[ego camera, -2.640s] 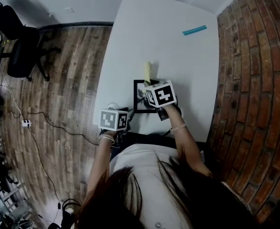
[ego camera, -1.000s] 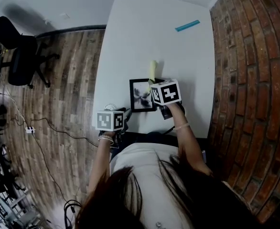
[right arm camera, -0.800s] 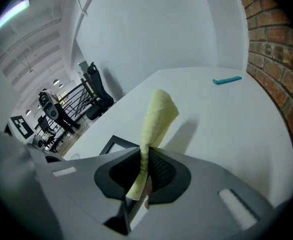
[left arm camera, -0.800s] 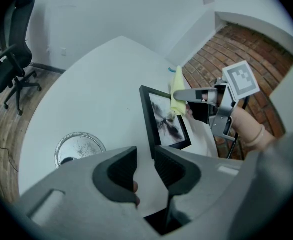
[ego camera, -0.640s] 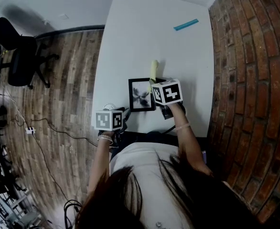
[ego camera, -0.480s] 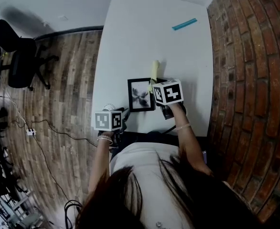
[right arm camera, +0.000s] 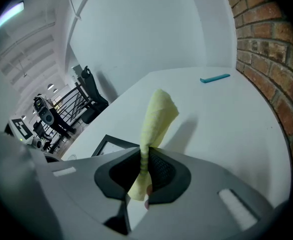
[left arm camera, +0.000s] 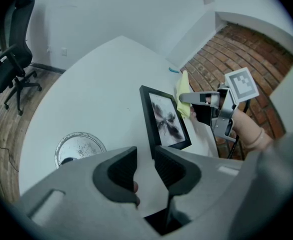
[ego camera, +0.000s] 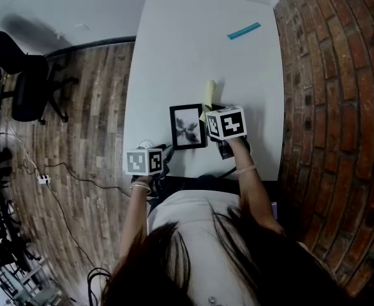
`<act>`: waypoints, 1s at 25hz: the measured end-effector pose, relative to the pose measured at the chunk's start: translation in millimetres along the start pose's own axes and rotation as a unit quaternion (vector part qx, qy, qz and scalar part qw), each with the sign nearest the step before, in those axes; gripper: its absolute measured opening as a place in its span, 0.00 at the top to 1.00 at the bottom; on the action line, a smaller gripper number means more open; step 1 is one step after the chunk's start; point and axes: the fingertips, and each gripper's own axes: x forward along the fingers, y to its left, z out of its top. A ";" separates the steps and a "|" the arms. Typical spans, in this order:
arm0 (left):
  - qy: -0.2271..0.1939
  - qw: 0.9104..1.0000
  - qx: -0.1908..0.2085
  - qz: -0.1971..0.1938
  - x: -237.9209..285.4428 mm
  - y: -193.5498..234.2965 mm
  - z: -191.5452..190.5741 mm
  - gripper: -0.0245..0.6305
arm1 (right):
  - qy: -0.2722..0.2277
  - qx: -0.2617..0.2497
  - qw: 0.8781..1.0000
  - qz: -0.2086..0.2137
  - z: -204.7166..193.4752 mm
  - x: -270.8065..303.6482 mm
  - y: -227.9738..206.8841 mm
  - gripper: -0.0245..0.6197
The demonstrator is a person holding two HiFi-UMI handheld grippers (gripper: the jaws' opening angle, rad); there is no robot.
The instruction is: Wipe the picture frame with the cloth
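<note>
Hovering nearest person, left gripper [left arm camera: 145, 170] idling, jaws slightly parted, nothing between them. Black rectangular picture frame [ego camera: 187, 126] lying on white table [ego camera: 193, 50], ahead and right of it, long axis running away from person. Right gripper [right arm camera: 144, 171] sitting just beside frame's right edge, nearer of two, jaws clamping pale yellow cloth [right arm camera: 157, 115]. Cloth sticking forward past frame's far right corner. Judging: wipe needing leftward sweep from right gripper onto frame.
</note>
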 end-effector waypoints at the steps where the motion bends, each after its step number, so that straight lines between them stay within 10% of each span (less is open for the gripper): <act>1: 0.000 1.000 0.000 0.000 0.0 0.2 0.2 0.79 | 0.001 -0.003 1.000 0.003 0.0 0.5 2.5 0.90; 25: -0.014 1.000 0.005 0.001 -0.3 0.1 0.0 0.79 | 0.040 -0.030 0.999 0.019 -19.8 2.7 19.7 0.90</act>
